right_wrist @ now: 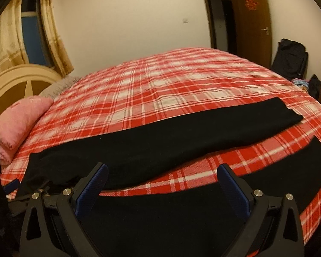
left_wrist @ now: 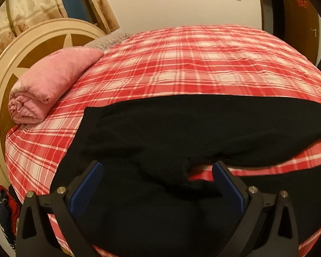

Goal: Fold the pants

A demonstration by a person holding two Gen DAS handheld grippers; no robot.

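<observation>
The black pants [right_wrist: 164, 147] lie spread along the near edge of the bed [right_wrist: 160, 90], legs apart. Both the left gripper [left_wrist: 157, 182] and right gripper [right_wrist: 162, 184] hover released above the near leg, grasping nothing. Each should pinch that leg's edge cleanly, lifting together onto the far leg.

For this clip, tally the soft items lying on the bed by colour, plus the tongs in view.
Black: 1, the pants, spread flat across the plaid bedcover
Pink: 1, the rolled quilt by the headboard
Tongs: 2, left tongs and right tongs, both open and holding nothing
Total: 4
</observation>
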